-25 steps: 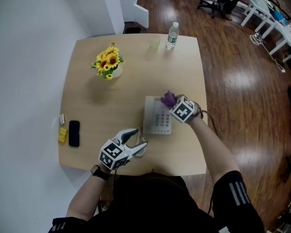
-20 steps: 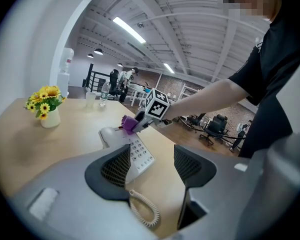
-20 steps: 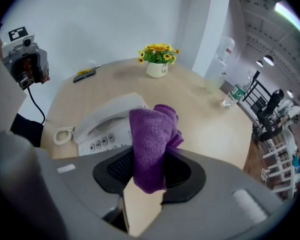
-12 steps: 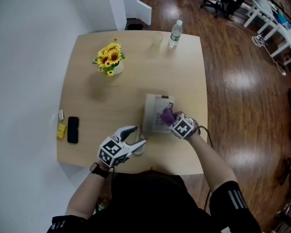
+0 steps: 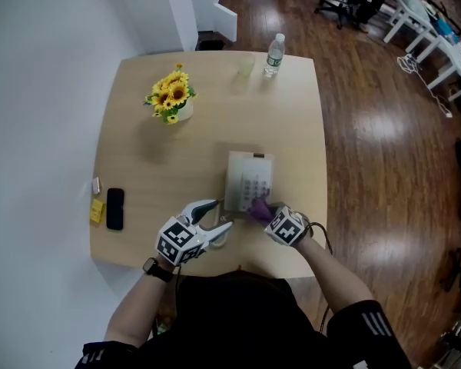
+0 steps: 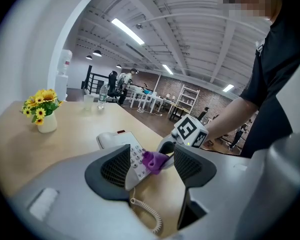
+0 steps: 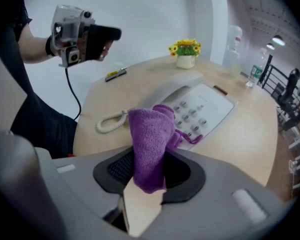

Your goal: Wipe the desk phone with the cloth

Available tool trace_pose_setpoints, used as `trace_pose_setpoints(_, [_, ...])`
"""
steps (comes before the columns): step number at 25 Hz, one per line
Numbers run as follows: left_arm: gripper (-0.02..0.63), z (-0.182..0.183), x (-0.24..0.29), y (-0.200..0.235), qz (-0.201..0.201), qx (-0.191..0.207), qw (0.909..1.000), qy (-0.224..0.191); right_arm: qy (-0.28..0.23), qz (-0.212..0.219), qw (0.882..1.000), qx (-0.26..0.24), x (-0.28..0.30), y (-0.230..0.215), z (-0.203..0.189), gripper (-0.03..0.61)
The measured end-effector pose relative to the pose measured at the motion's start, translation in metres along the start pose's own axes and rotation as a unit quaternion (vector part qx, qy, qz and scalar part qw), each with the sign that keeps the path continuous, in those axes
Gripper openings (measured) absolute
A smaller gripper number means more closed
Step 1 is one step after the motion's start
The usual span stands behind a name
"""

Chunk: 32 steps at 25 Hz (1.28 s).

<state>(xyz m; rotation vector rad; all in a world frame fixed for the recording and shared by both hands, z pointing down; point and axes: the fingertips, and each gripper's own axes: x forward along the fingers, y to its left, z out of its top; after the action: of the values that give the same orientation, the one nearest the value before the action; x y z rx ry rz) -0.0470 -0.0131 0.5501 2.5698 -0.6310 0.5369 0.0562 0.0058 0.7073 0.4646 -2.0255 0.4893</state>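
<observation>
A grey desk phone (image 5: 248,180) lies on the round-cornered wooden table (image 5: 154,160), its coiled cord (image 7: 109,122) trailing toward the near edge. My right gripper (image 5: 266,213) is shut on a purple cloth (image 5: 258,206) pressed against the phone's near end, by the keypad (image 7: 195,111). That cloth (image 7: 150,141) stands bunched between the jaws in the right gripper view, and it also shows in the left gripper view as the cloth (image 6: 154,160) on the phone (image 6: 121,143). My left gripper (image 5: 215,218) hovers open just left of the phone's near corner, holding nothing.
A pot of sunflowers (image 5: 170,98) stands at the far left of the table. A water bottle (image 5: 273,54) and a clear cup (image 5: 244,68) sit at the far edge. A black mobile phone (image 5: 115,207) and a small yellow item (image 5: 97,211) lie near the left edge.
My right gripper has dragged the purple cloth from the phone's far end down over the keypad to its near end. The left gripper has stayed put.
</observation>
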Motion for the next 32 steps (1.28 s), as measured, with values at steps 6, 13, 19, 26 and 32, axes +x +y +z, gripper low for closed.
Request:
trace_pose_setpoints(6, [0.268, -0.001, -0.003, 0.003, 0.003, -0.002, 1.0000, 0.001, -0.065, -0.061, 0.996, 0.013, -0.031, -0.088, 0.091, 0.152])
trace_pose_setpoints(13, [0.268, -0.003, -0.009, 0.006, 0.009, -0.009, 0.9999, -0.003, 0.000, -0.102, 0.995, 0.010, -0.010, -0.147, 0.107, 0.152])
trace_pose_setpoints(19, [0.268, -0.009, -0.013, 0.014, 0.017, -0.018, 0.9997, -0.003, -0.001, -0.052, 0.998, 0.017, 0.006, -0.094, 0.071, 0.150])
trace_pose_setpoints(26, [0.268, -0.008, -0.007, 0.012, 0.012, -0.014, 0.9998, 0.000, 0.006, -0.016, 1.000, -0.010, 0.017, -0.020, 0.023, 0.150])
trace_pose_setpoints(32, [0.268, -0.007, -0.003, 0.006, 0.003, -0.008, 1.0000, 0.002, 0.017, 0.013, 1.000, -0.004, 0.017, 0.010, 0.009, 0.150])
